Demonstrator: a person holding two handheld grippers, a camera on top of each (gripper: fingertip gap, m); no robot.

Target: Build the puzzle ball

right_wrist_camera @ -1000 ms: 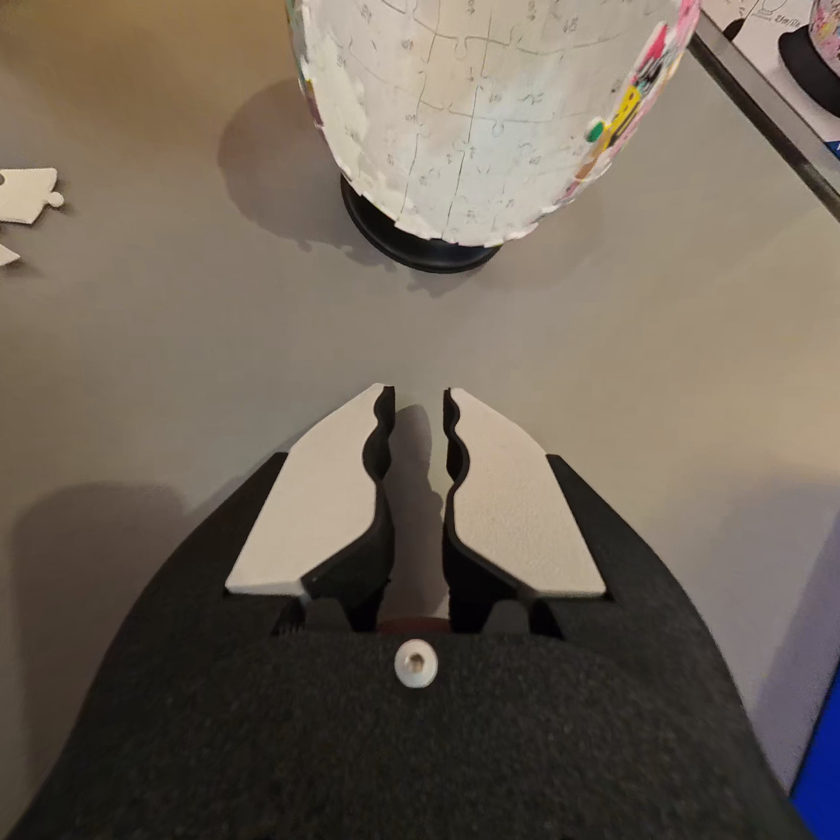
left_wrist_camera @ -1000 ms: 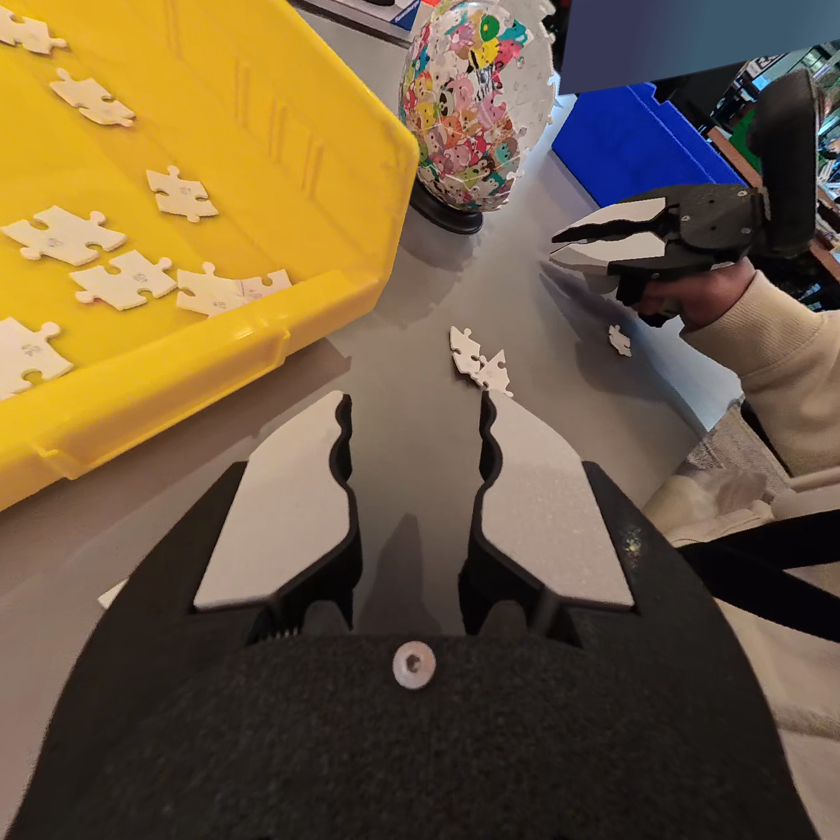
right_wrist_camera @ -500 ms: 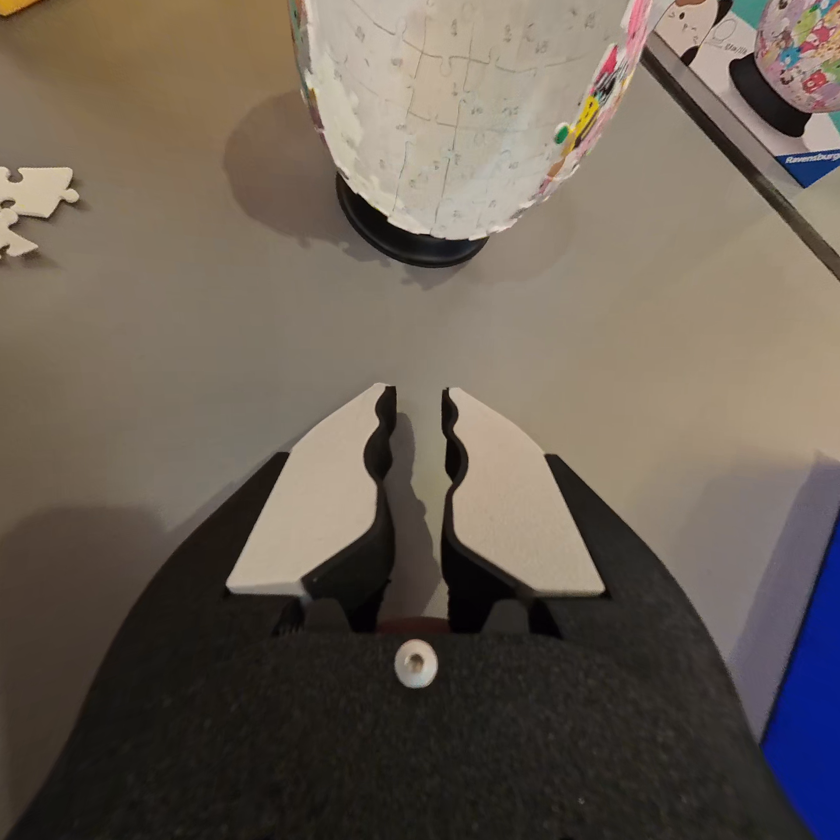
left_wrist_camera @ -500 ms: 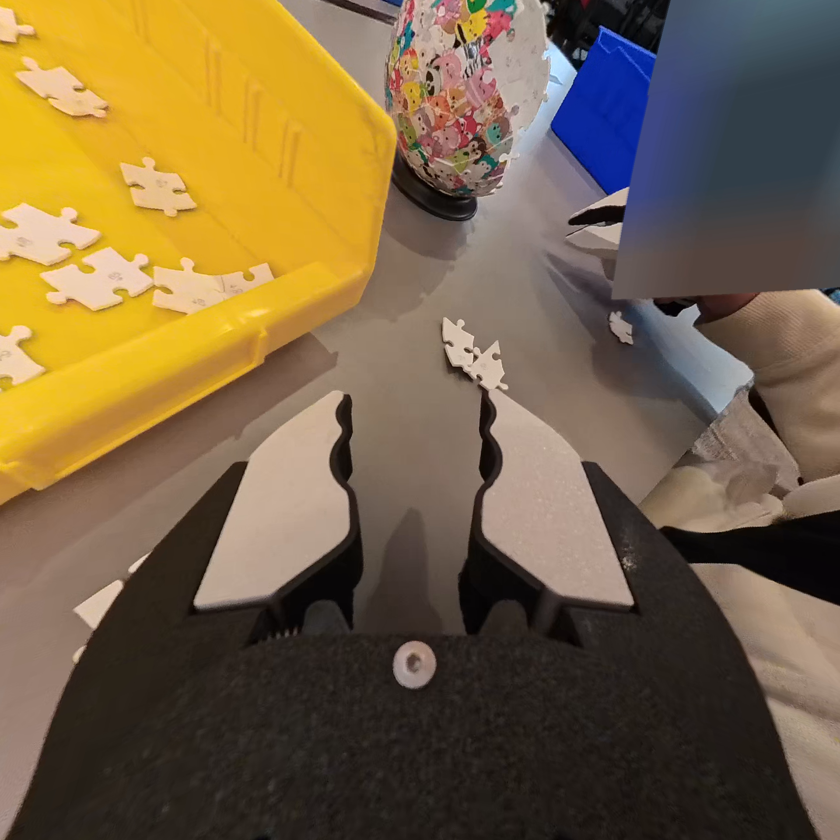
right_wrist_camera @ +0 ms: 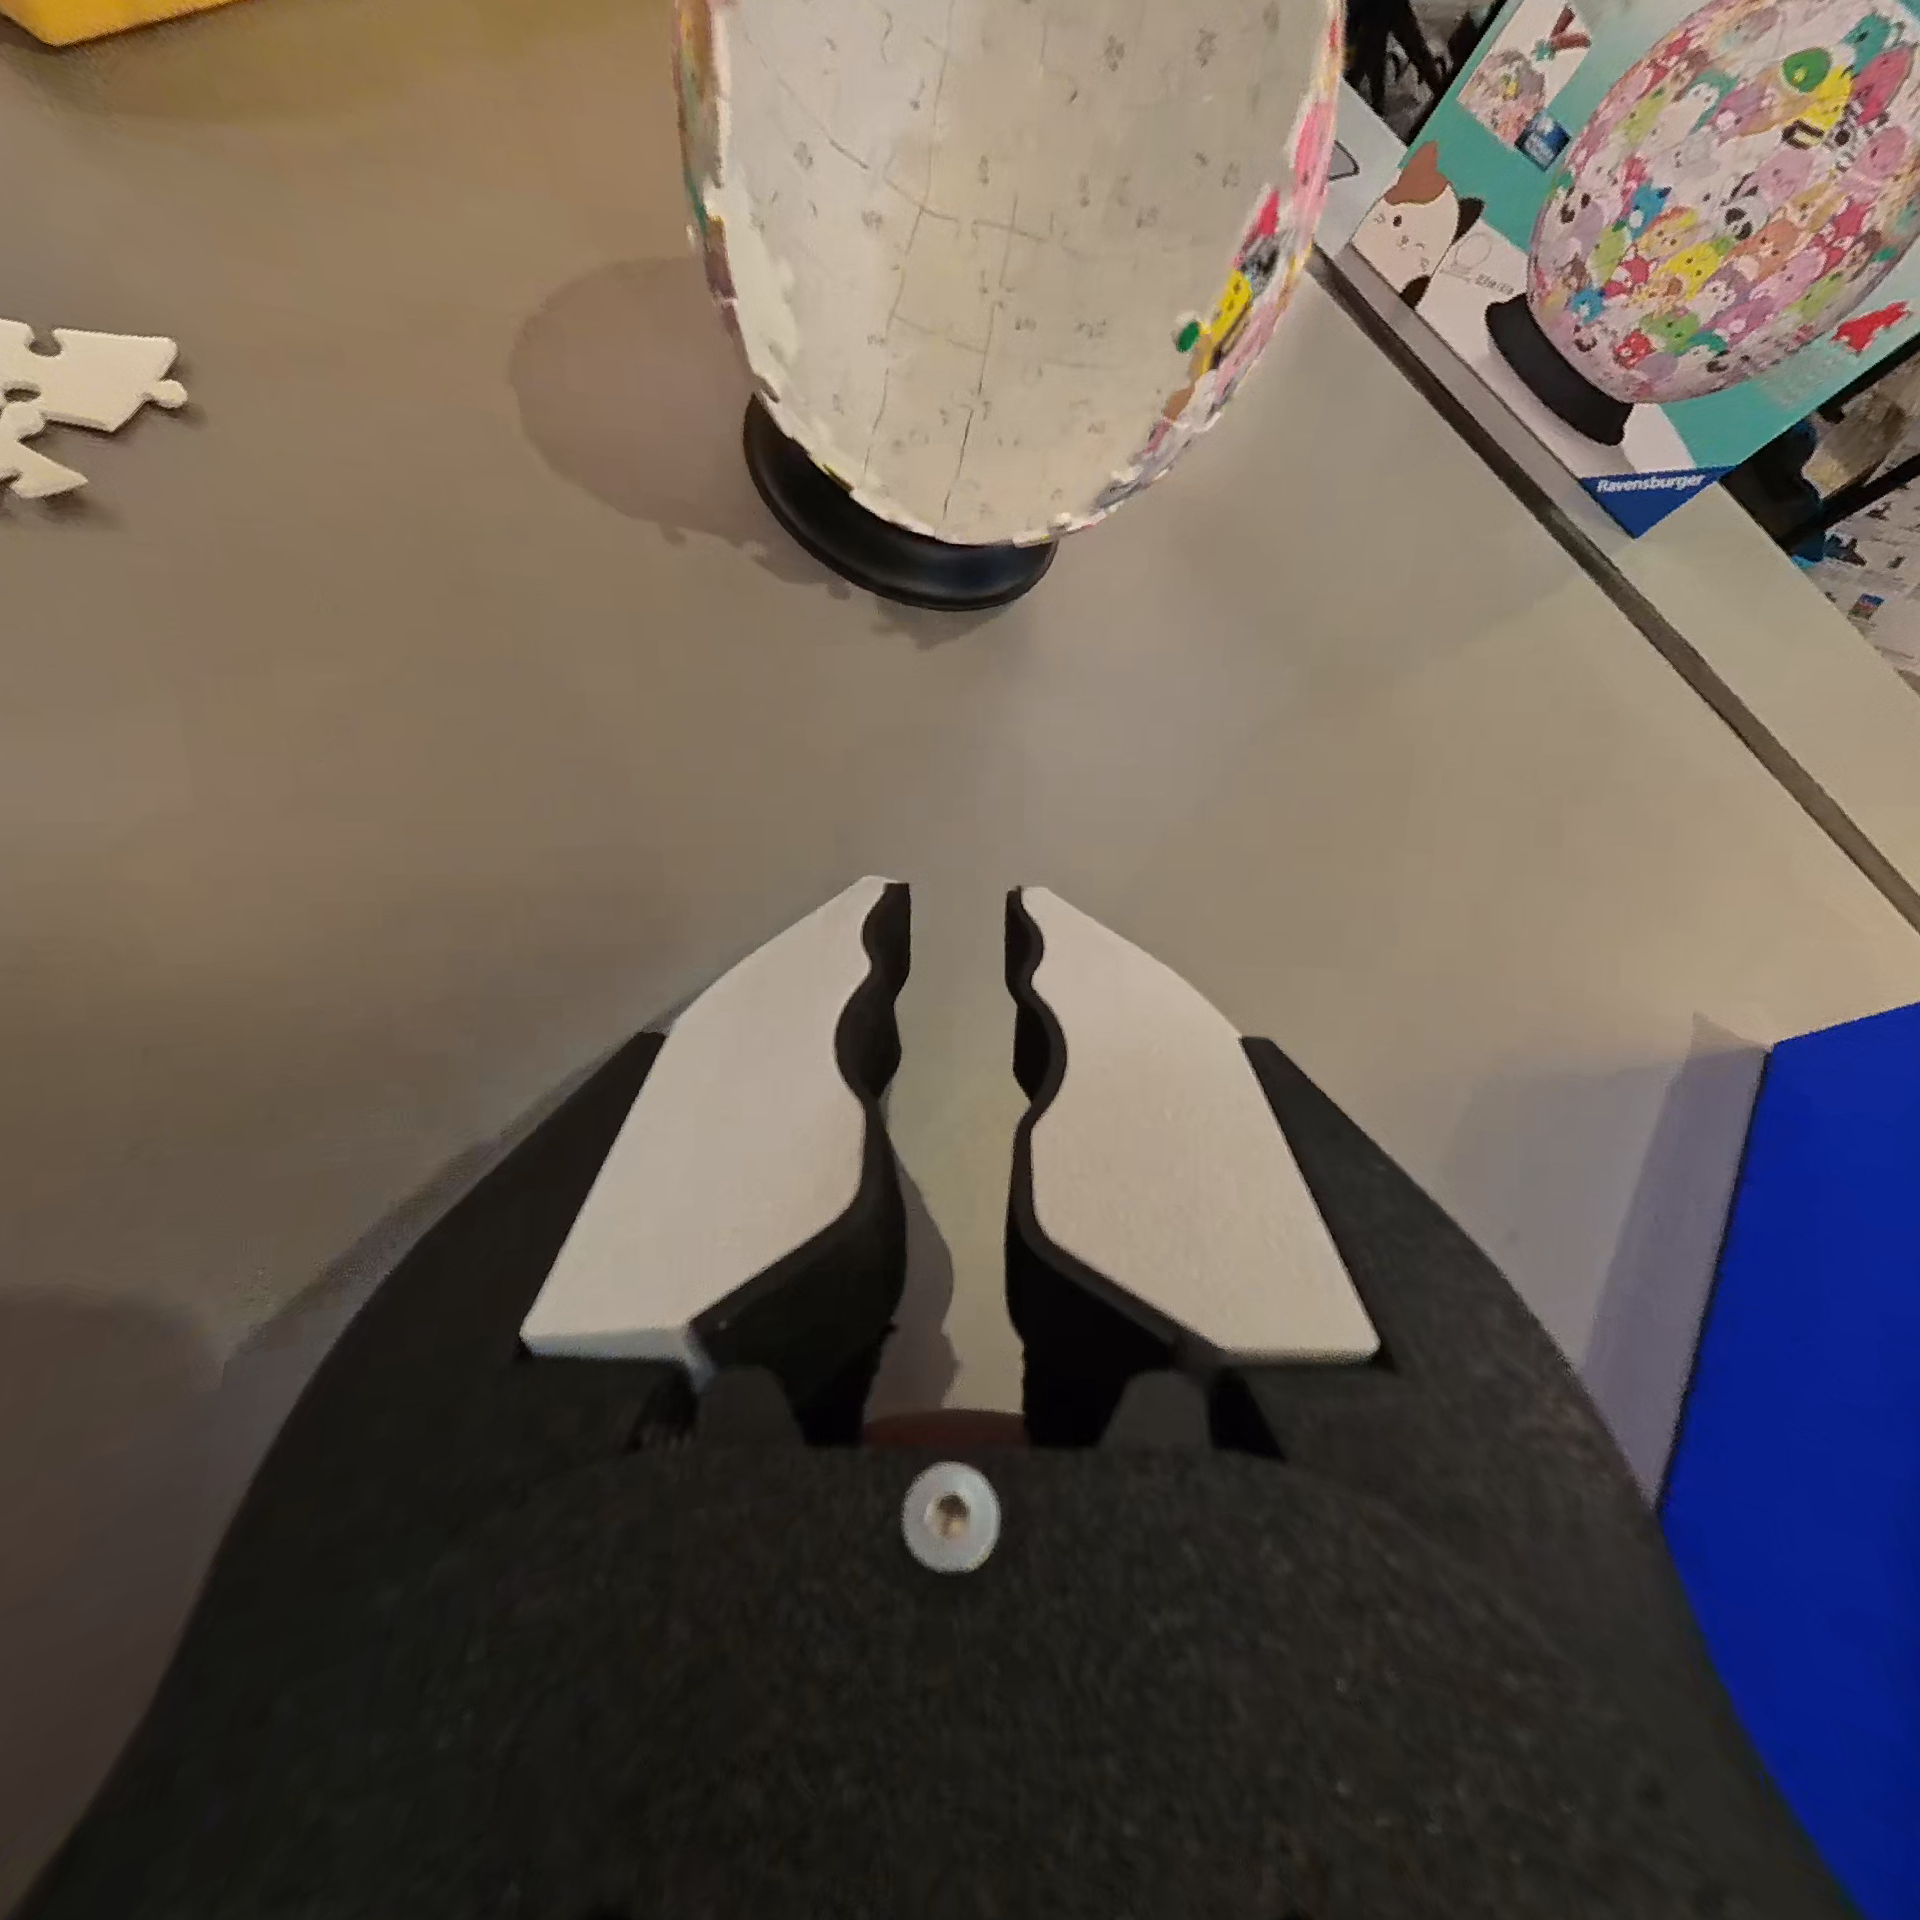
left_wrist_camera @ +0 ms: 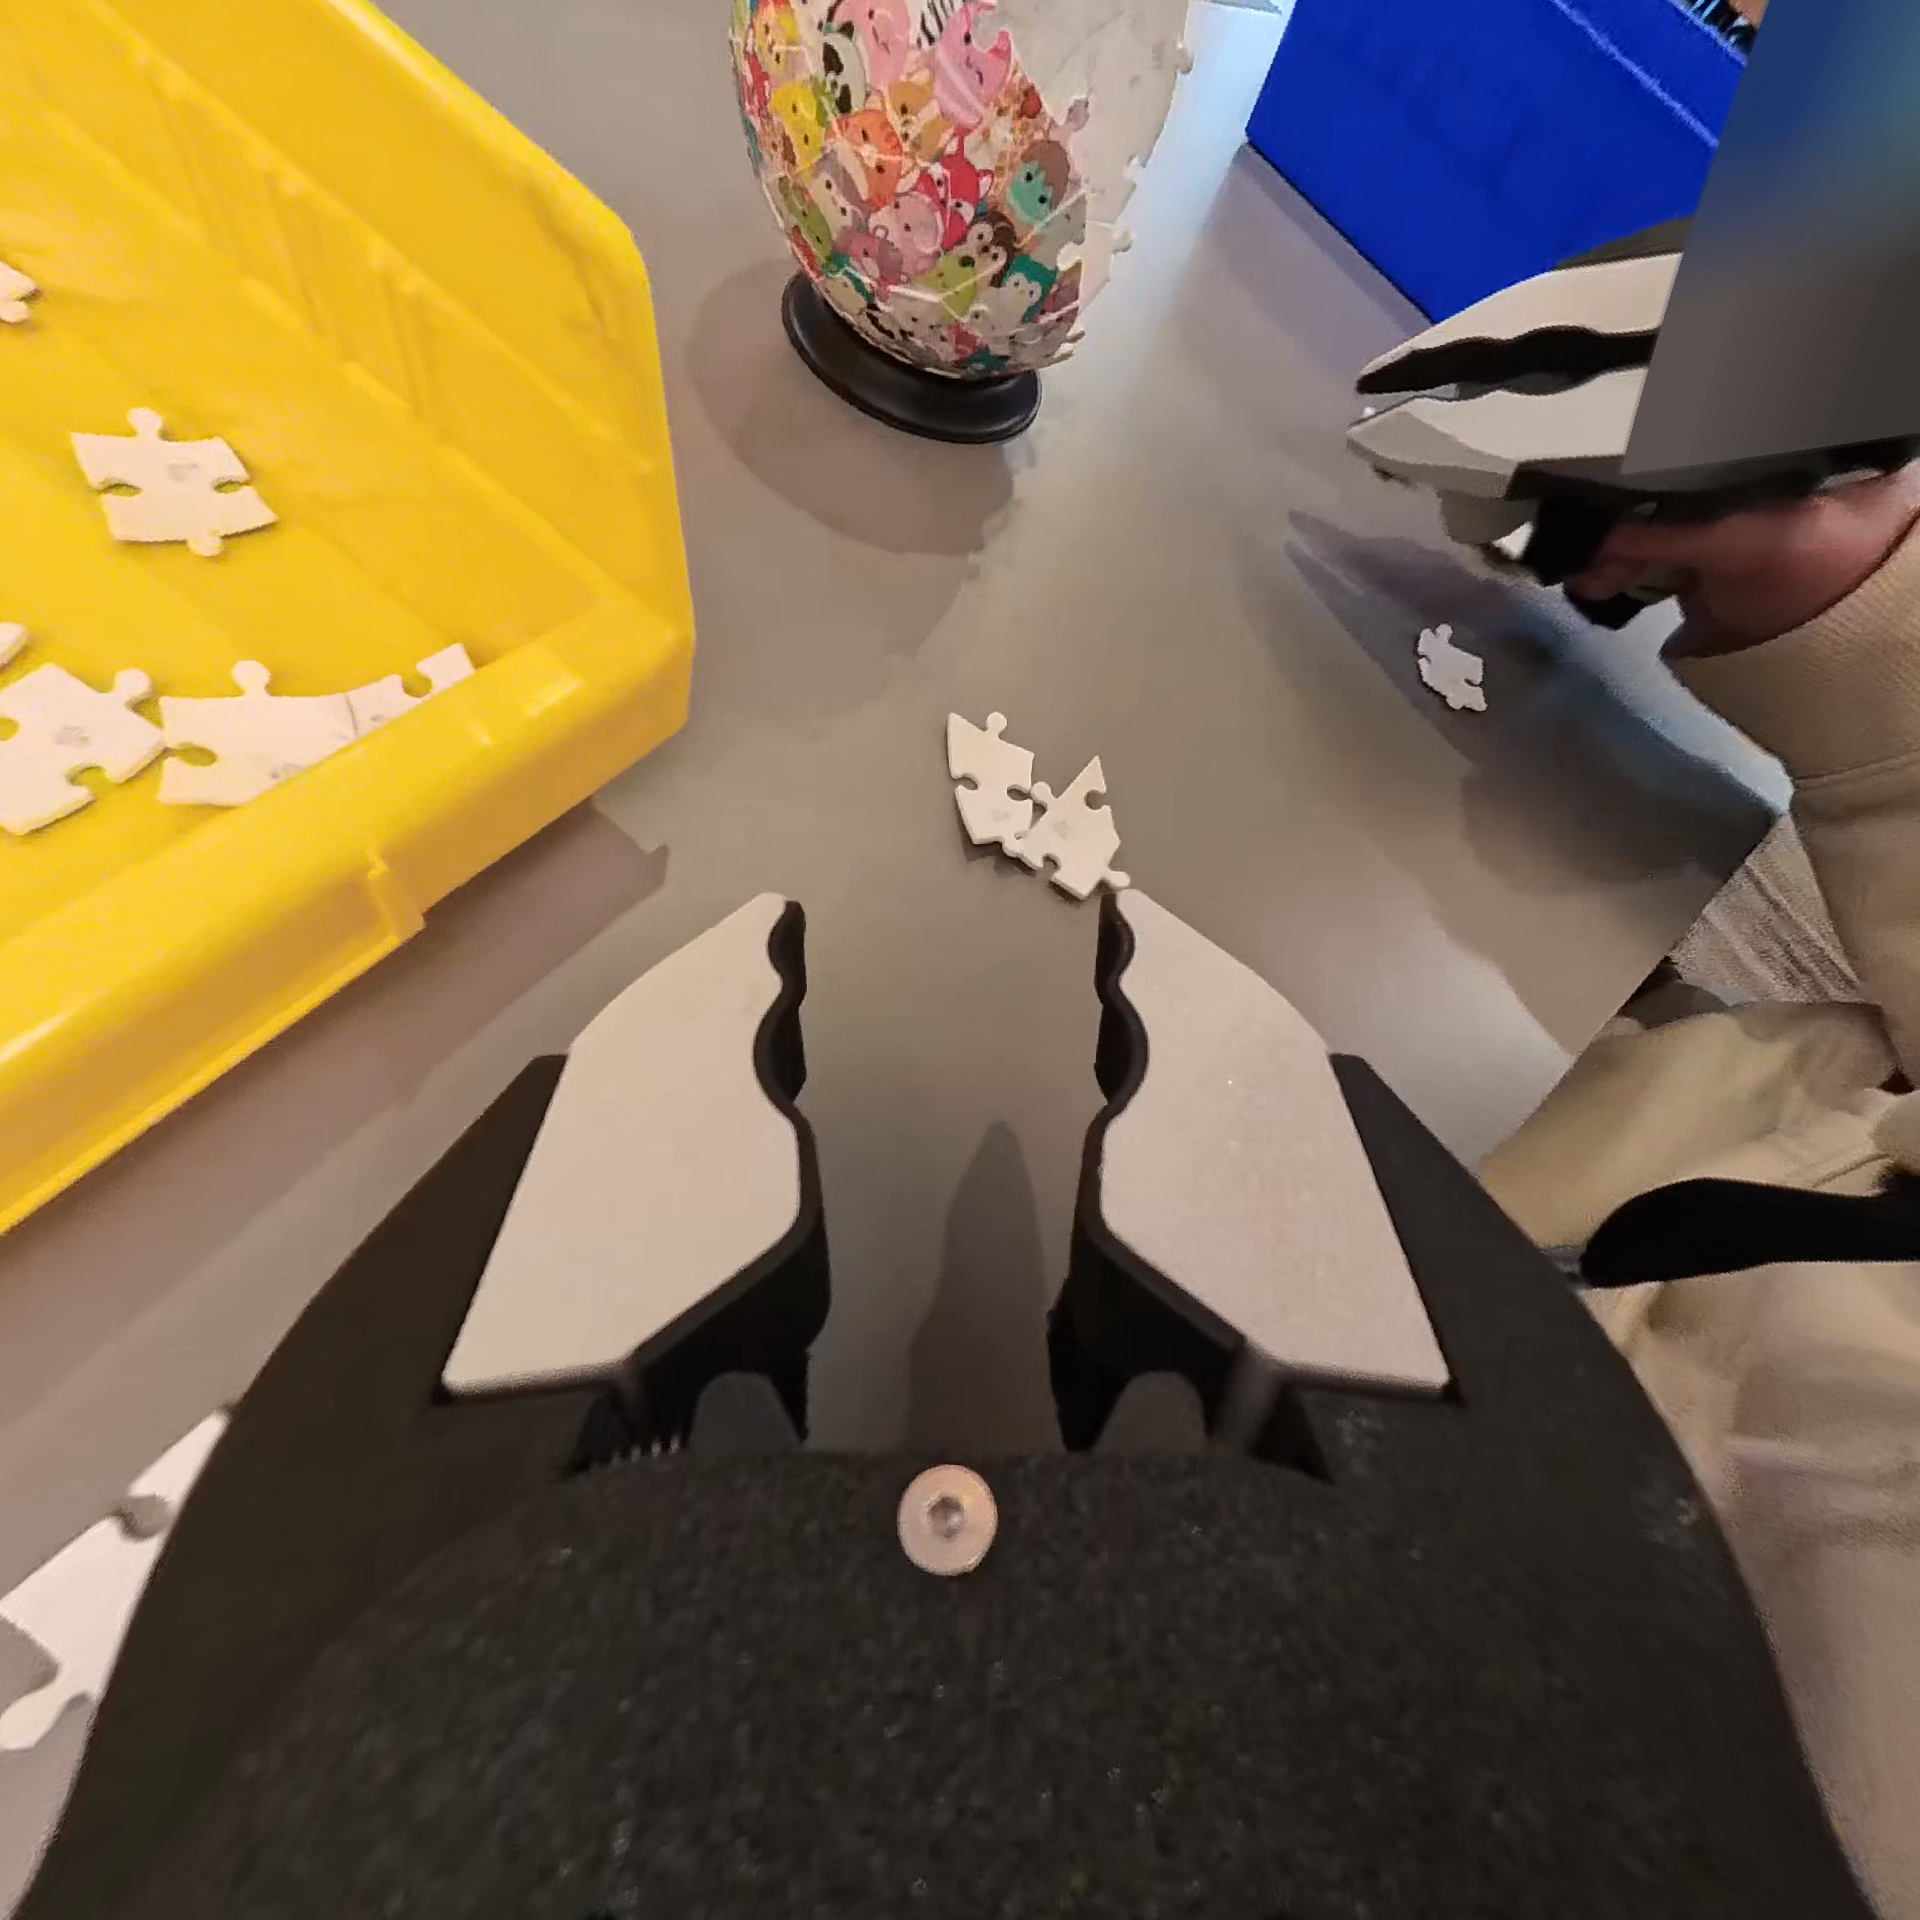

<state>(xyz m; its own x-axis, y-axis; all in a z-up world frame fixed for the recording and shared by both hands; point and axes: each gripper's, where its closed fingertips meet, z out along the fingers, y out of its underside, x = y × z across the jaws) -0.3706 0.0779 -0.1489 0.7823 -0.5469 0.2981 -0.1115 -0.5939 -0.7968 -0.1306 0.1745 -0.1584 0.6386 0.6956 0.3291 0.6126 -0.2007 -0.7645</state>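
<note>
Hovering empty with its jaws wide apart, the left gripper (left_wrist_camera: 951, 909) points at two joined white puzzle pieces (left_wrist_camera: 1029, 805) — the right gripper (right_wrist_camera: 958, 894), jaws a little apart, faces the half-built colourful puzzle ball (right_wrist_camera: 997, 260).

A grey surface (left_wrist_camera: 1195, 644) runs under everything here. A blue bin (left_wrist_camera: 1475, 135) sits at its far right side, and the right wrist view catches its blue wall (right_wrist_camera: 1808, 1455) close by at the lower right. Past the surface's edge a printed cardboard box (right_wrist_camera: 1621, 312) lies flat, teal and white, picturing a colourful egg-shaped ball on a dark stand
</note>
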